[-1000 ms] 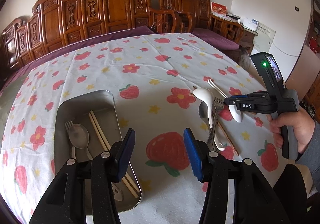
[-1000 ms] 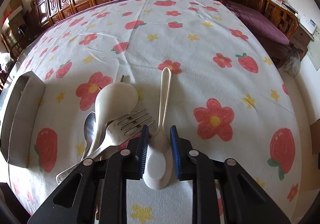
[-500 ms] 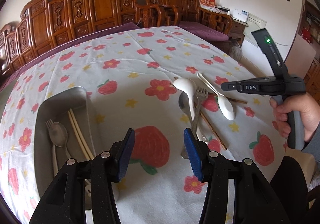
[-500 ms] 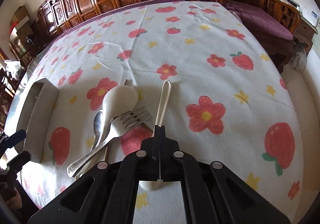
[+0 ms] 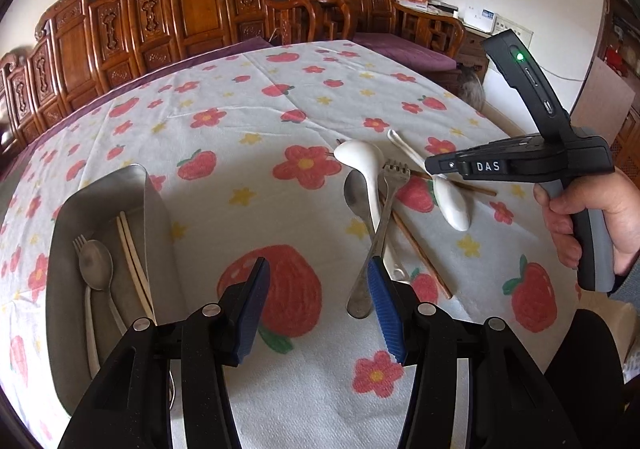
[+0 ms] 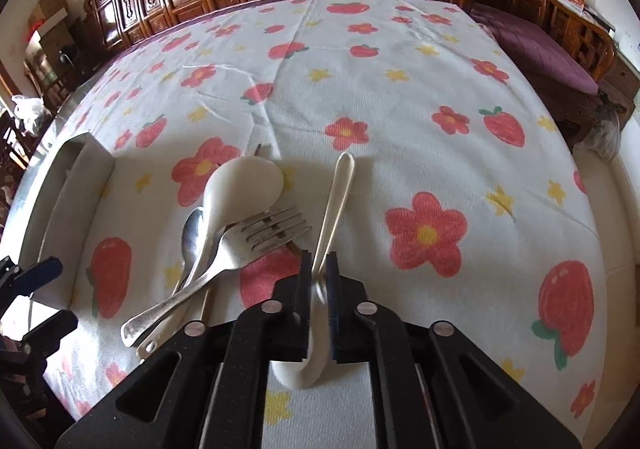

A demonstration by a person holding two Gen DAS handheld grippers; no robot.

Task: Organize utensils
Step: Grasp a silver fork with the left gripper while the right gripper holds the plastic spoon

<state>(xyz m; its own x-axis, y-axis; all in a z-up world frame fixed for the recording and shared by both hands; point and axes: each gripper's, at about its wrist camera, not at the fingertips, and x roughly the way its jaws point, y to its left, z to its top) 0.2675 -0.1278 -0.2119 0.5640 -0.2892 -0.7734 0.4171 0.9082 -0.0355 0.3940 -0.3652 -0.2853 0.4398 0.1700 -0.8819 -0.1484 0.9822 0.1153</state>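
My right gripper (image 6: 319,269) is shut on a small white ceramic spoon (image 6: 334,201), gripped near its bowl, handle pointing away; it also shows in the left wrist view (image 5: 454,201) under the right gripper (image 5: 434,165). Beside it lie a large white spoon (image 6: 240,189), a steel fork (image 6: 224,265), a steel spoon (image 6: 193,233) and brown chopsticks (image 5: 416,249). A steel tray (image 5: 154,217) at the left holds a fork, a spoon (image 5: 96,263) and chopsticks (image 5: 130,249). My left gripper (image 5: 316,305) is open and empty above the cloth.
The table wears a white cloth with red flowers and strawberries (image 5: 288,285). Carved wooden chairs (image 5: 200,9) line the far side. A purple-cushioned bench (image 6: 540,49) stands at the right. The table's right edge (image 6: 612,209) drops off close to the spoon.
My right gripper closed on the small white spoon and began lifting its bowl off the cloth. My left gripper shifted right, away from the tray, staying open.
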